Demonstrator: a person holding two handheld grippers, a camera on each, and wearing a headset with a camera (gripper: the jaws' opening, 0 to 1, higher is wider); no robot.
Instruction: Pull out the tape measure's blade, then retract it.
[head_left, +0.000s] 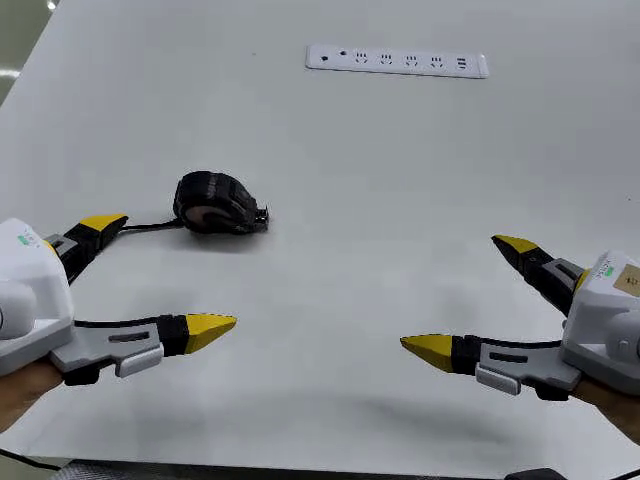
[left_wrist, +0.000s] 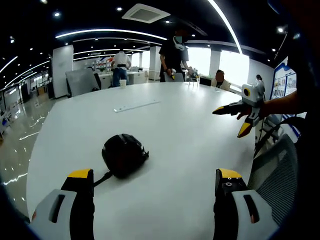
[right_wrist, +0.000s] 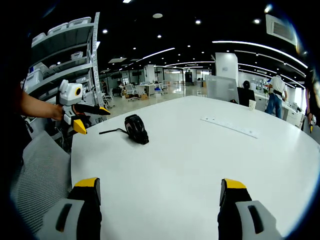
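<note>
Tape measure (head_left: 218, 203): black, compact, on white tabletop (head_left: 400, 150), just ahead of left tool (head_left: 170, 270). Right tool (head_left: 452, 292) well apart. Both spread wide, empty. Case probably rigid, dense, slide-prone: clamp body, pinch what looks like the blade tab (head_left: 262, 214).

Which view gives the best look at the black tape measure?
Head view: the black tape measure lies unobstructed, seen from above with its side face clear. Left gripper view shows it close but dark; right gripper view shows it small and distant.
</note>
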